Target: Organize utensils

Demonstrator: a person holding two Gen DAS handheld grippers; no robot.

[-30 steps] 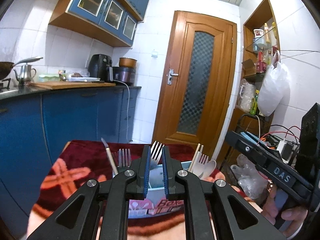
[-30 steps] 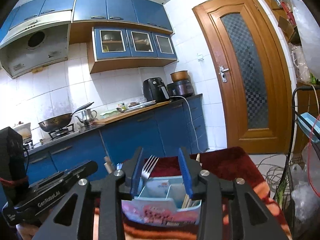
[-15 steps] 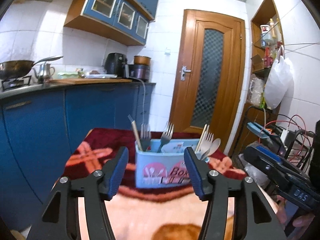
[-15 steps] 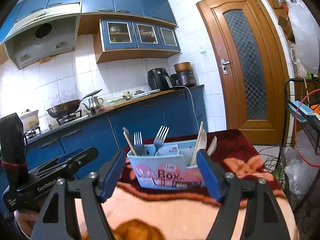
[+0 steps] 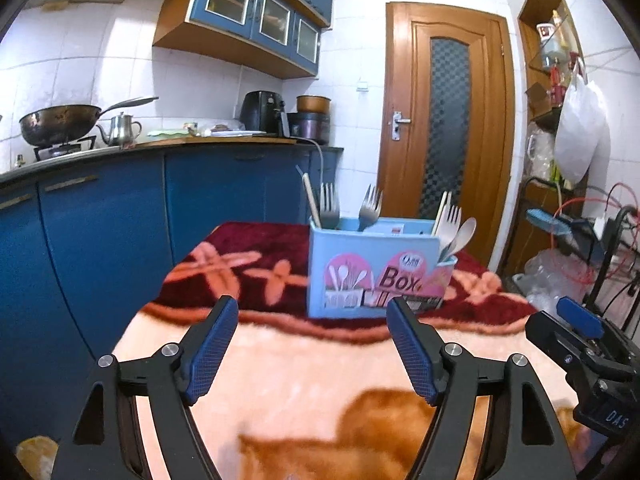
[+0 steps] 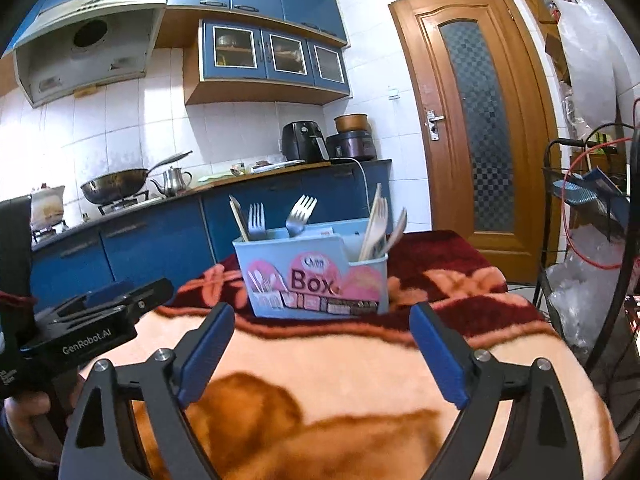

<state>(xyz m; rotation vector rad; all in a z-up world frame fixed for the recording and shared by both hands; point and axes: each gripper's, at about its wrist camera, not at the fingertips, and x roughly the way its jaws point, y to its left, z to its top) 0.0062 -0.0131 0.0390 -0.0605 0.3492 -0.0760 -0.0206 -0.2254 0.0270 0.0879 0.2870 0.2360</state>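
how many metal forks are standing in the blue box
2. One metal fork stands at the left end of the blue box, beside a wooden stick. The other leans nearer the middle. The pale fork at the right end looks wooden; anything lower inside is hidden.

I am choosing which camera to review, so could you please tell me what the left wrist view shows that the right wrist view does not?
Only the left wrist view shows the left gripper head-on, with open jaws that have just been opening and nothing between them, and the hanging white bag.

Only the right wrist view shows the right gripper head-on, likewise open and empty, its jaws just opened, plus the range hood.

Both show the blue box of forks and spoons on the blanket, the wok and the door.
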